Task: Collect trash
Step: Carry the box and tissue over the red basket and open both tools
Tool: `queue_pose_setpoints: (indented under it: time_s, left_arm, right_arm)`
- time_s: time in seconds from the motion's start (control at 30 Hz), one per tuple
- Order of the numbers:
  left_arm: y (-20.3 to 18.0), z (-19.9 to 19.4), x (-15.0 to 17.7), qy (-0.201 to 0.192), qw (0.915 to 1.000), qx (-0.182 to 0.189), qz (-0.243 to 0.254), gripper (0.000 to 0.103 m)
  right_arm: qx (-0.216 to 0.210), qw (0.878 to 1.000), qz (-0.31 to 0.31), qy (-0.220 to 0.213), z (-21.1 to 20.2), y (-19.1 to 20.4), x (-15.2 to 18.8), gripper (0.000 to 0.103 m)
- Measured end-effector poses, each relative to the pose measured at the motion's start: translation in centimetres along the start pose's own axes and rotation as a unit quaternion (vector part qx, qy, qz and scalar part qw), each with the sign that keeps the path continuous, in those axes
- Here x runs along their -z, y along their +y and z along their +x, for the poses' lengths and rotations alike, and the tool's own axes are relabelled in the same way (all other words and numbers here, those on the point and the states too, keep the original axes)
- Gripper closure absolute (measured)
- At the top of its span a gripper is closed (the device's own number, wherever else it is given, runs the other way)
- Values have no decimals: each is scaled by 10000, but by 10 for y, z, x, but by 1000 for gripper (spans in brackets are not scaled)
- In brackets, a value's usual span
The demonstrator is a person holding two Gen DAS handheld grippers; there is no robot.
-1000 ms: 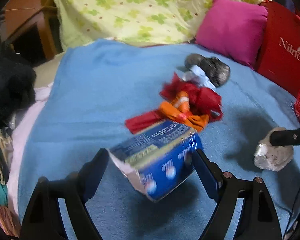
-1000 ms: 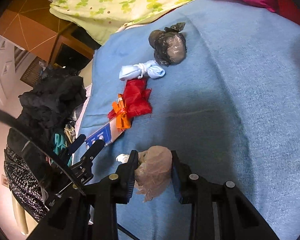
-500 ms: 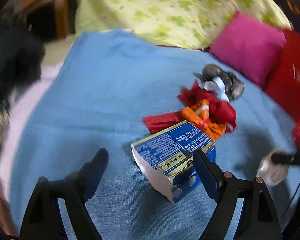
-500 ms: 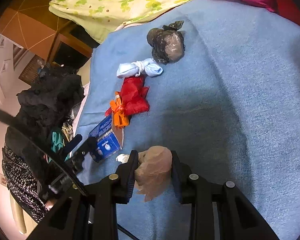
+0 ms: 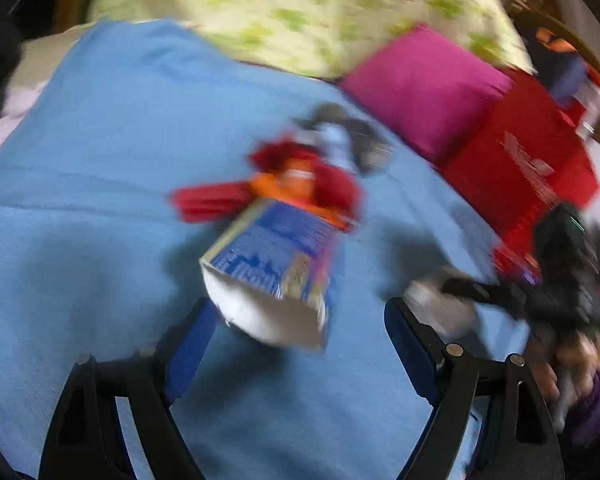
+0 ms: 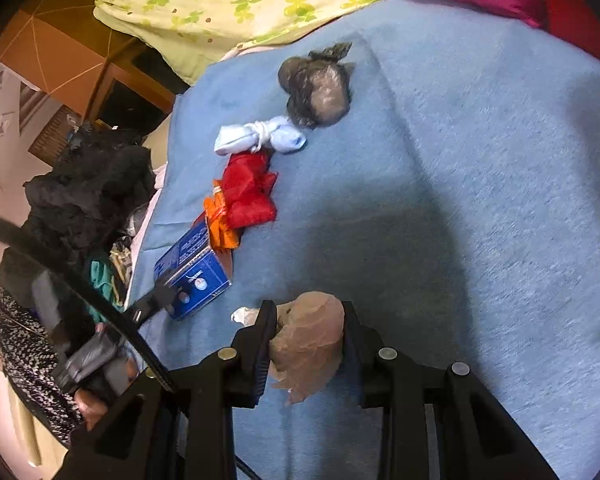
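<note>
The left gripper (image 5: 296,344) is held wide, with nothing pressed between its blue pads (image 5: 188,352). Just ahead of it, in the gap between the two fingers but not clamped, a blue carton (image 5: 272,264) is seen lying on the blue blanket (image 5: 100,168). The carton's torn, white open end is turned toward the gripper, and its long axis runs away from the tool, tilted a little to the left of the fingers' line; the picture is blurred, so finer contact cannot be told. Its far end is laid against a red and orange wrapper bundle (image 5: 300,184), beyond which a pale knotted bag (image 6: 260,138) and a dark tied bag (image 6: 316,88) are lined up toward the pillows.

The right gripper (image 6: 306,344) is clamped on a crumpled brownish bag (image 6: 308,336), just above the blanket and to the right of the carton.

The carton is judged nearer to the left hand. A grasp across its short width, with the fingers brought square to the long axis, appears to be what the coming move depends on.
</note>
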State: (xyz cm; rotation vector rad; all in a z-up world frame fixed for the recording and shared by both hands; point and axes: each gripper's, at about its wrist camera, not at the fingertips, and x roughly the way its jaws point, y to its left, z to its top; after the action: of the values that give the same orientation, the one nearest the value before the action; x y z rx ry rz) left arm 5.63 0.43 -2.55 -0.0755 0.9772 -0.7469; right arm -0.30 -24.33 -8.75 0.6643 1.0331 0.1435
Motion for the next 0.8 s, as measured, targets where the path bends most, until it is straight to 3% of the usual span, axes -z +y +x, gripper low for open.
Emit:
queue_pose_setpoints:
  time_s: [0.03,0.1,0.2,0.27,0.4,0.5,0.6,0.7,0.73,0.8]
  left_arm:
    - [-17,-5,6,47,9993,263,259,18]
    - [-41,-10,17,108,9972,331,665,17]
    - [-61,-17,33,104,9940,-117,1085,17]
    - [-58,-19,35,68,9939,-427,1012,17]
    - [-31,-17,20,-72,9984,-554,60,17]
    - [-16,-10,17,-46,9960,-236,-862,17]
    - [-13,-5,22,-113,9856,-326,-1655,17]
    - [-12,-2,29,-236,9658,-676,-2492,17]
    - [-13,-1,28,-198,9595,-839,-2684,17]
    - [-25,0,19,-157,9561,-1230,-2655,17]
  right_arm:
    - [18,10000,25,-23,-1,-2,-1,70]
    - [20,9999,138,-85,-6,-9,-5,70]
    - [31,9995,262,-175,-13,-18,-9,70]
    - [29,9993,292,-216,-18,-20,-9,70]
    - [24,9995,225,-201,-21,-20,-9,70]
    - [16,9996,206,-187,-20,-19,-8,70]
    - [74,9996,167,-228,-20,-19,-9,70]
    - [157,9994,92,-295,-22,-20,-11,70]
    - [162,9994,89,-299,-22,-20,-11,70]
    - [130,9995,116,-273,-23,-22,-11,70]
